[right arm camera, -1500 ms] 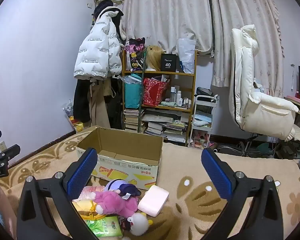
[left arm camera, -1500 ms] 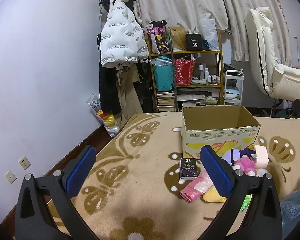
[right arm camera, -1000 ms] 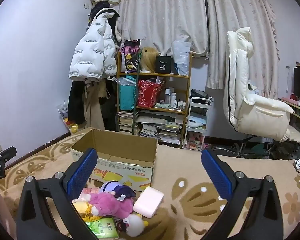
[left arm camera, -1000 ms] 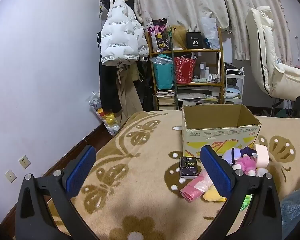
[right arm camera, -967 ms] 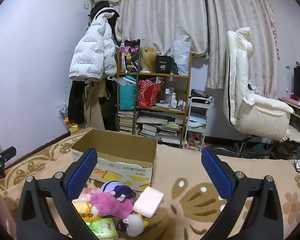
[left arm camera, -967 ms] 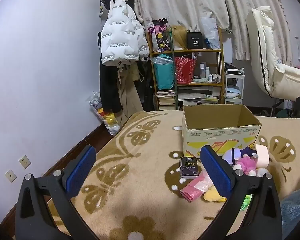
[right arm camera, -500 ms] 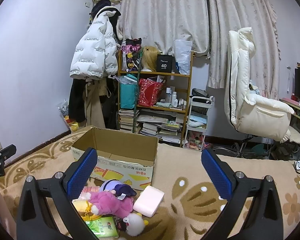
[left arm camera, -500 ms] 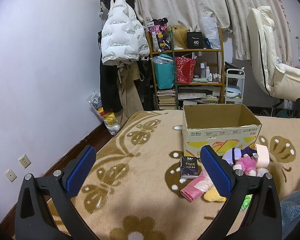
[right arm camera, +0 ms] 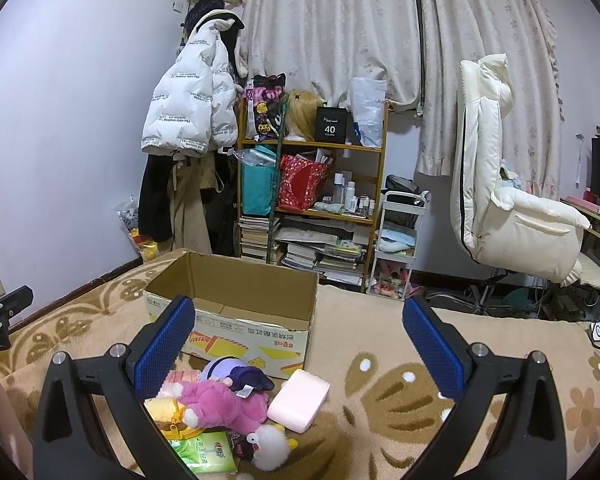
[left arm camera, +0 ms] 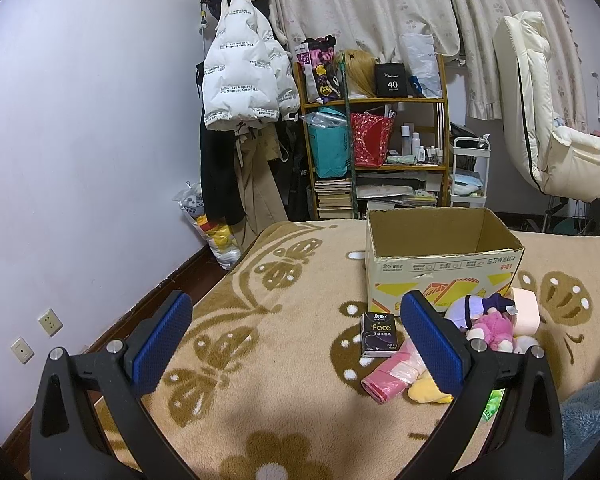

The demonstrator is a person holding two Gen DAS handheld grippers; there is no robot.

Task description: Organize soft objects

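A lived-in home bedroom is indicated by a hung puffer jacket [right arm camera: 188,114], cluttered bookshelf [right arm camera: 312,204], drawn curtains [right arm camera: 364,28] and patterned blanket [left arm camera: 260,340].

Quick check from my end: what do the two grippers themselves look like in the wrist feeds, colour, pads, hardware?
Both match. The left gripper and right gripper each have two black, angular plastic fingers with triangular cut-outs, silver screw heads on top, and blue textured pads on the inner faces. No cables or sleeves show; white lettering marks the left gripper's body as seen in the right wrist view.
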